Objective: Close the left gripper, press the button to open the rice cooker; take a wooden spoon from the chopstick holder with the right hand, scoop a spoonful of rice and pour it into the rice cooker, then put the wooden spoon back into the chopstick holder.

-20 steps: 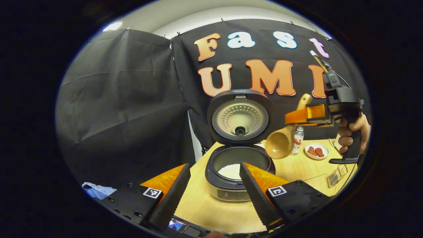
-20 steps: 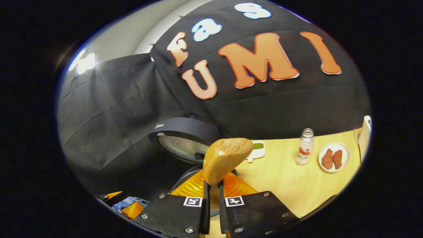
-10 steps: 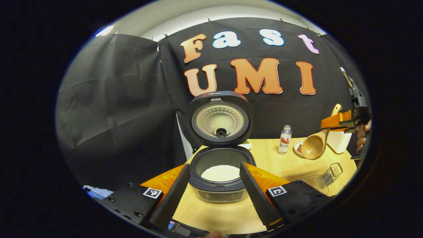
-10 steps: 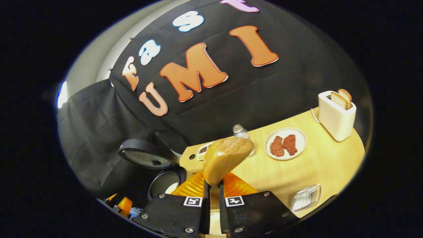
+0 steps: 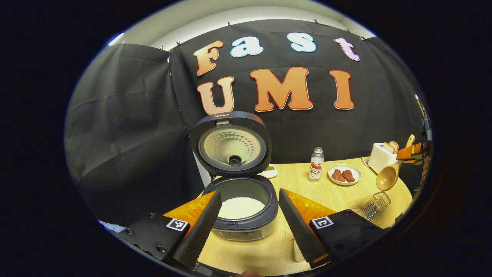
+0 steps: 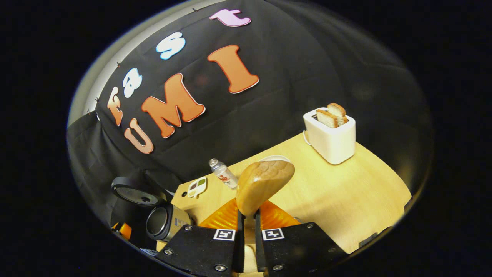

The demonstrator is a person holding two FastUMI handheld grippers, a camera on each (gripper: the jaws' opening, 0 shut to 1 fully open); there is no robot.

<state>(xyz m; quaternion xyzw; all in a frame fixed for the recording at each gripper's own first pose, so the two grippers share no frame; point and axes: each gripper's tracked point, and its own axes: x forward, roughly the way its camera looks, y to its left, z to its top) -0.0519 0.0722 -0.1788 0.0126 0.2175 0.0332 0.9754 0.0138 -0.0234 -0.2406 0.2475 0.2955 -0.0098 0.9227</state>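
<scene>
- right gripper [image 6: 246,227]: fingers clamped on wooden spoon [image 6: 263,184] handle, bowl up front, over the table [image 6: 346,200]
- left gripper [image 5: 246,223]: spread wide, holding nothing, straddling rice cooker [image 5: 242,215]
- cooker lid [image 5: 230,143] up, white rice [image 5: 240,207] in pot
- wire chopstick holder [image 5: 376,205] sits below the spoon, at table's right
- toaster [image 6: 330,134] beyond

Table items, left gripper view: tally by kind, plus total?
Appliances: 2, rice cooker, toaster
Dishes: 2, plate, small dish
Bottle: 1
Wire chopstick holder: 1
Wooden spoon, off the table: 1
Total: 7
</scene>
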